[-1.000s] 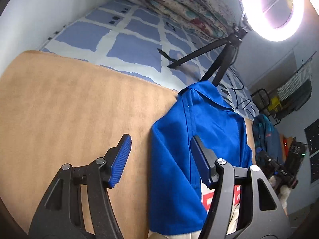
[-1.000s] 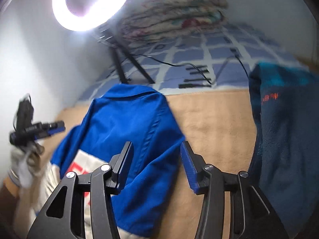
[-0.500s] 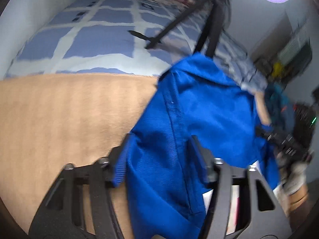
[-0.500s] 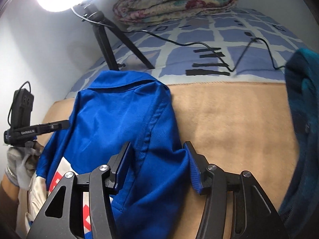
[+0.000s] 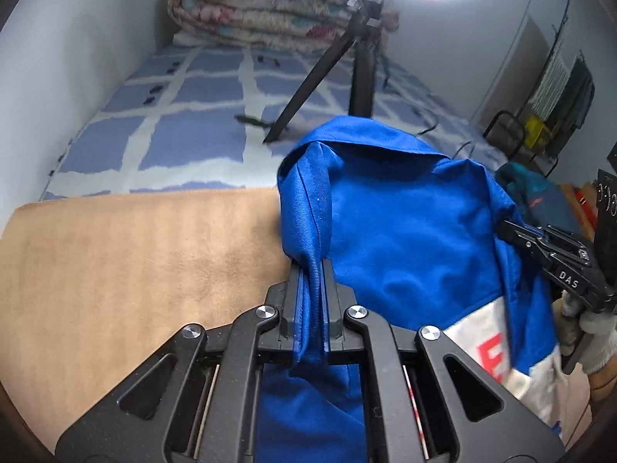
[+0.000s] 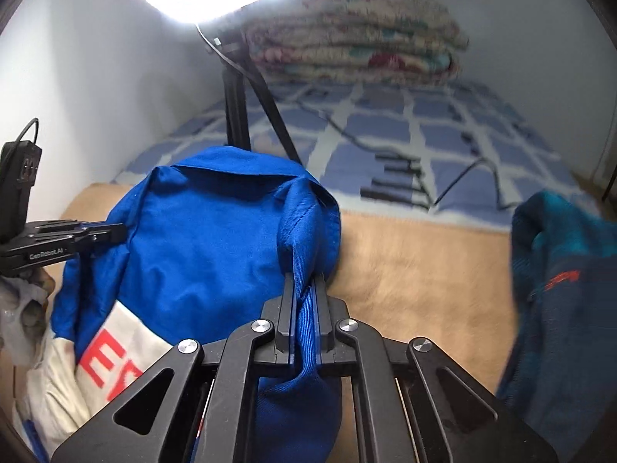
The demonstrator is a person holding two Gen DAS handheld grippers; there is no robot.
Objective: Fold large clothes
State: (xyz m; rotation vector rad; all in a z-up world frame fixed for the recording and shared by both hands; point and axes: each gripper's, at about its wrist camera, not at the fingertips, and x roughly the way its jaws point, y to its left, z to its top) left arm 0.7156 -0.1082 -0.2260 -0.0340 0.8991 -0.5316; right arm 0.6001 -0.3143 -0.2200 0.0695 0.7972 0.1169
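Observation:
A bright blue jacket (image 5: pixel 405 231) with a white panel and red letters lies bunched on a tan blanket (image 5: pixel 135 262). My left gripper (image 5: pixel 311 270) is shut on the jacket's left side fold, blue cloth pinched between its pads. In the right wrist view the same blue jacket (image 6: pixel 208 239) fills the middle, and my right gripper (image 6: pixel 304 285) is shut on its right side fold. Each gripper shows in the other's view: the right gripper (image 5: pixel 509 231) at the jacket's right edge, the left gripper (image 6: pixel 119 231) at its left edge, both in gloved hands.
A dark teal fleece garment (image 6: pixel 563 293) lies on the tan blanket (image 6: pixel 424 266) to the right. Behind stand a ring light on a black tripod (image 5: pixel 358 77), cables on a blue checked sheet (image 6: pixel 385 150), and a folded floral quilt (image 5: pixel 262 11) by the wall.
Both grippers moved in over the jacket's side edges and went from open to shut on the blue cloth. The jacket's sides now rise bunched off the blanket.

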